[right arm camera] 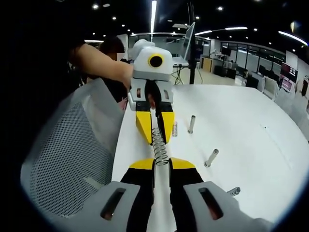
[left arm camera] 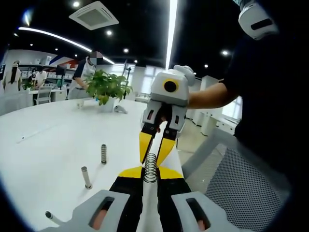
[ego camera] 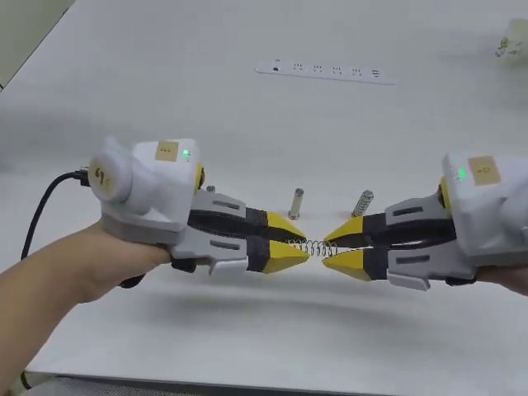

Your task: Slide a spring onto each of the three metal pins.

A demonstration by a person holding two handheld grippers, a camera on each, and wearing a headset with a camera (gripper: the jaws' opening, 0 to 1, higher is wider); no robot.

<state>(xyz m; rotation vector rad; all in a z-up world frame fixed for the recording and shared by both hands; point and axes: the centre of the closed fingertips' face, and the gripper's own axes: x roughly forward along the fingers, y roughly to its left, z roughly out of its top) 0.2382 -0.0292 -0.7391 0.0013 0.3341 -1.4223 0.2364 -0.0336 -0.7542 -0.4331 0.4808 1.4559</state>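
At the white workbench (ego camera: pixel 206 107), the left gripper (ego camera: pixel 307 247) and right gripper (ego camera: pixel 325 251) meet tip to tip, each pinching one end of a spring (ego camera: pixel 316 246) held level between them, with a bare upright pin (ego camera: pixel 295 204) just behind. The left gripper view sights along the coil, with that pin to its left. In the right gripper view the jaws press on the near end, so the spring likely needs upending.

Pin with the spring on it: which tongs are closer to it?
Right. The right tongs sit just in front of the pin with the spring, on the person's side. The left tongs are farther off to its left, past the held spring.
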